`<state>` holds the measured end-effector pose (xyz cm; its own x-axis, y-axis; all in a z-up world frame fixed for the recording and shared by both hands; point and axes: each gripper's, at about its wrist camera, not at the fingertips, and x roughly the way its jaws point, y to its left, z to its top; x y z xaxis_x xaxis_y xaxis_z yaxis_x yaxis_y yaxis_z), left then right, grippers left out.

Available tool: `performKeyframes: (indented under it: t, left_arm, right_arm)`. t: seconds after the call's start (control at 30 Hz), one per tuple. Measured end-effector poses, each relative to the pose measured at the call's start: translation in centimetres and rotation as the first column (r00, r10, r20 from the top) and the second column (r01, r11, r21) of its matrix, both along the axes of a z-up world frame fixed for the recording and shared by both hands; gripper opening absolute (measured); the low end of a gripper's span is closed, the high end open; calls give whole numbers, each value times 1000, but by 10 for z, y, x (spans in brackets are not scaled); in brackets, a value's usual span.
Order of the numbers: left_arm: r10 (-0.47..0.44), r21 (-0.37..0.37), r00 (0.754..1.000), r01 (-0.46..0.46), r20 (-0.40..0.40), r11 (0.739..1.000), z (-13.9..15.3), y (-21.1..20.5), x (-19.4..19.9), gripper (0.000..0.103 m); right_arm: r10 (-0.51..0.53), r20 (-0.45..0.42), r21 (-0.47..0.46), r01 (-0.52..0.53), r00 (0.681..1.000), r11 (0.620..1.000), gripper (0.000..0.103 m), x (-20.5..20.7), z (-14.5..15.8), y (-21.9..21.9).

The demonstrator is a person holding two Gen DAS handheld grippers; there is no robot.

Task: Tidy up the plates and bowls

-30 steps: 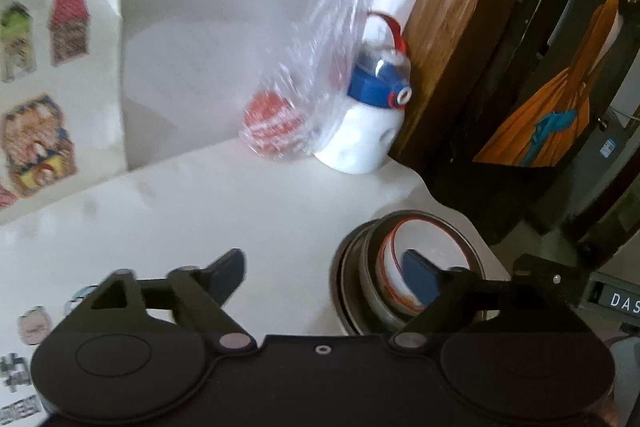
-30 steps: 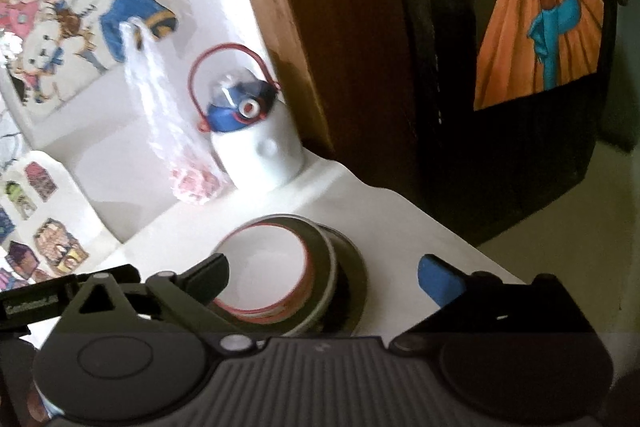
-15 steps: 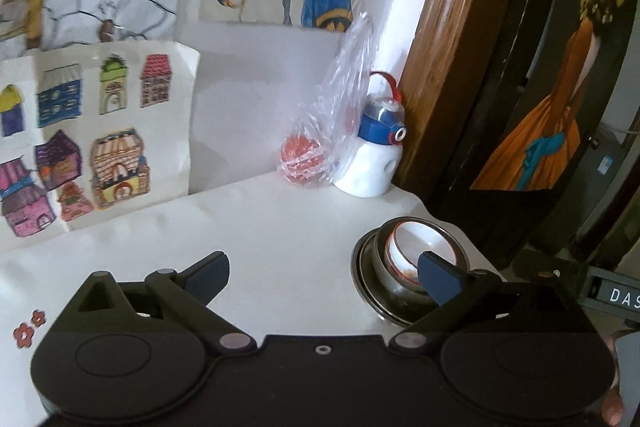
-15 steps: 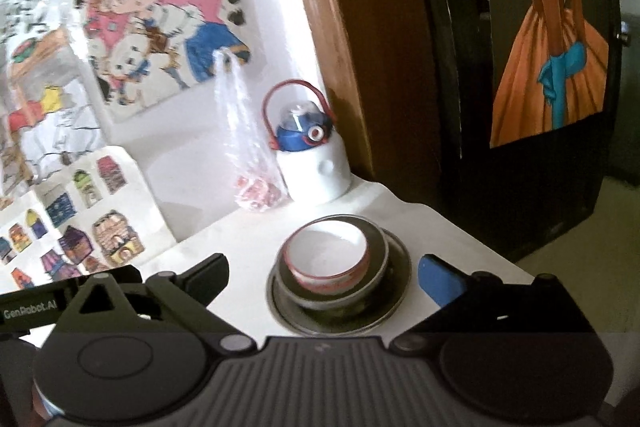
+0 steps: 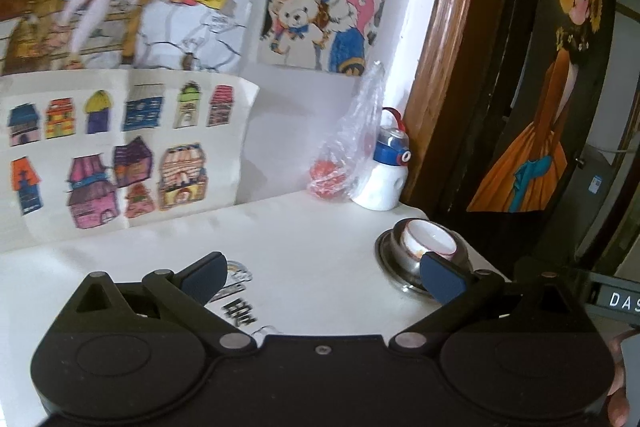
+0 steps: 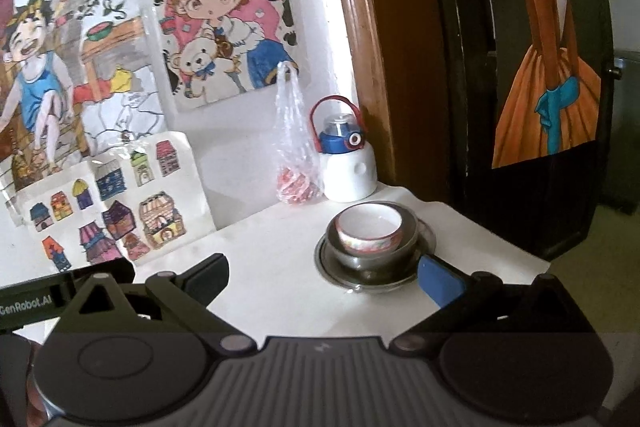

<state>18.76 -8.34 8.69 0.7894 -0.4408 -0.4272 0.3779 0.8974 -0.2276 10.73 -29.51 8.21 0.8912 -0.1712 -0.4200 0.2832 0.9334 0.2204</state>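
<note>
On table [image 6: 280, 259]: ceramic bowl [image 6: 369, 227] nested in steel bowl [image 6: 404, 247]; both tongs [image 5: 324, 275] [image 6: 320, 273] wide open, empty.

We see a white bowl [image 6: 369, 229] with a reddish patterned rim sitting upright inside a steel bowl [image 6: 374, 254], both nested on a steel plate [image 6: 427, 233] near the table's [image 6: 272, 259] right corner.

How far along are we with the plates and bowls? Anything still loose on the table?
Stacking looks done: the ceramic bowl sits inside the steel bowl, which sits on the steel plate, near the table corner. Nothing is in hand: the left gripper and right gripper are both open and empty. No other dishes show in either view, so little seems left.
</note>
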Motion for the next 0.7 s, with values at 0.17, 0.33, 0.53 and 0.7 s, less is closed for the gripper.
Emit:
performKeyframes:
  t: [0.17,0.33,0.53,0.7]
  left_arm:
    - [20,9,998,-21,57,1000,-5,32,-21,102]
    - [28,52,993,-34,111,998,-13,55,-40,102]
    - [14,90,990,-27,140,996,-23,70,-55,102]
    - [9,106,989,-24,145,994,-31,78,-63,102]
  right_arm:
    - [-14,29,-12,15,999,1000,103,-19,-7,24]
    - [-15,44,-29,16,999,999,103,-32,-15,46]
    - [-9,70,-58,14,997,998,103,-45,-22,72]
    - [-1,97,-80,9,995,997,103,-55,-27,89]
